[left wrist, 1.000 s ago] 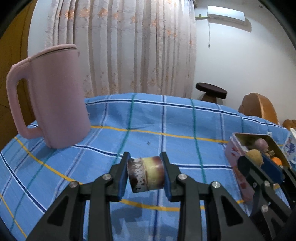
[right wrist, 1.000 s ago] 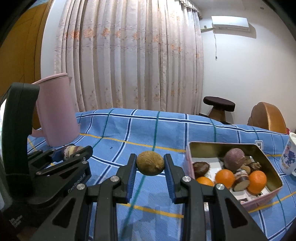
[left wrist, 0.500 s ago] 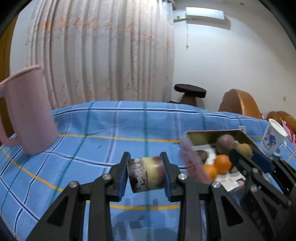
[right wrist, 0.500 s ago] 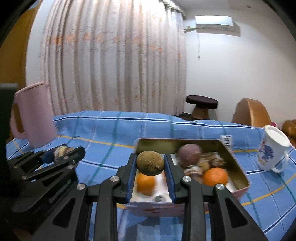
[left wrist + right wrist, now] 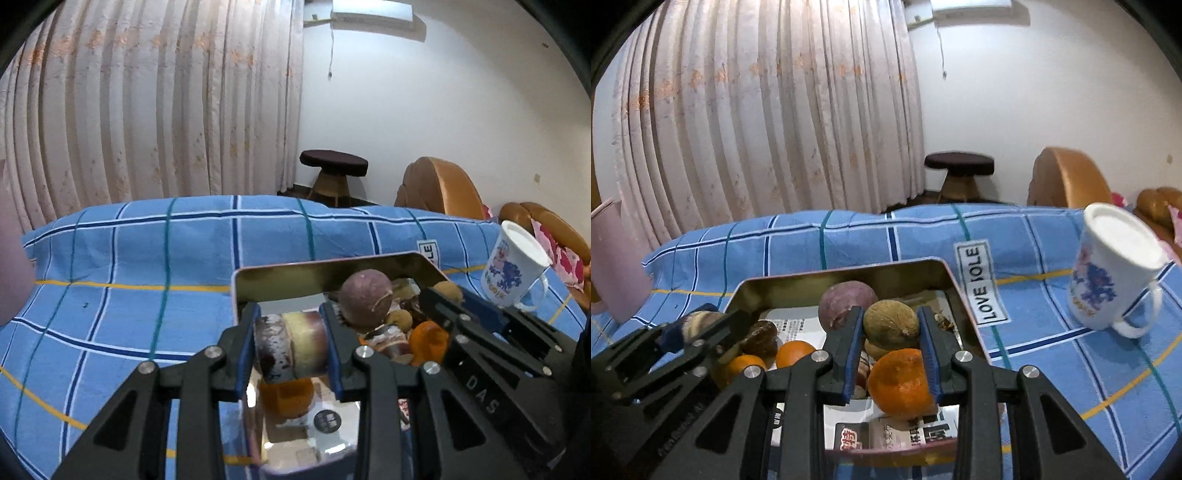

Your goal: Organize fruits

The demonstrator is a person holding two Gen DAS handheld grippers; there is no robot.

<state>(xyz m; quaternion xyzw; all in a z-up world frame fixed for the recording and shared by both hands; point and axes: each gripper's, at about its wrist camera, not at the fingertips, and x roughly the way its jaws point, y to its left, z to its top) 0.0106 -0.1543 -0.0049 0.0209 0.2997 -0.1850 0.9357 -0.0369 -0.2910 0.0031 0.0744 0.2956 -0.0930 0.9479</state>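
Observation:
My left gripper (image 5: 291, 345) is shut on a cut fruit piece (image 5: 291, 345) with a purple-brown rind and pale flesh, held above the left part of the metal tin (image 5: 295, 273). My right gripper (image 5: 891, 325) is shut on a round brown-green fruit (image 5: 891, 325), held over the tin (image 5: 842, 275). The tin lies on a blue checked cloth (image 5: 1052, 350) and holds oranges (image 5: 901, 384), a purple round fruit (image 5: 846, 301) and dark pieces. In the right wrist view the left gripper (image 5: 698, 325) shows at the lower left with its piece.
A white printed mug (image 5: 1115, 273) stands right of the tin. A pink jug (image 5: 613, 258) stands at the far left. Behind the table are a curtain (image 5: 768, 118), a dark stool (image 5: 958, 164) and brown chairs (image 5: 439, 188). Printed paper (image 5: 897, 432) lines the tin.
Both grippers have swung rightward from over the bare cloth to above the tin, each keeping its fruit. The pink jug has slid to the left edge of both views.

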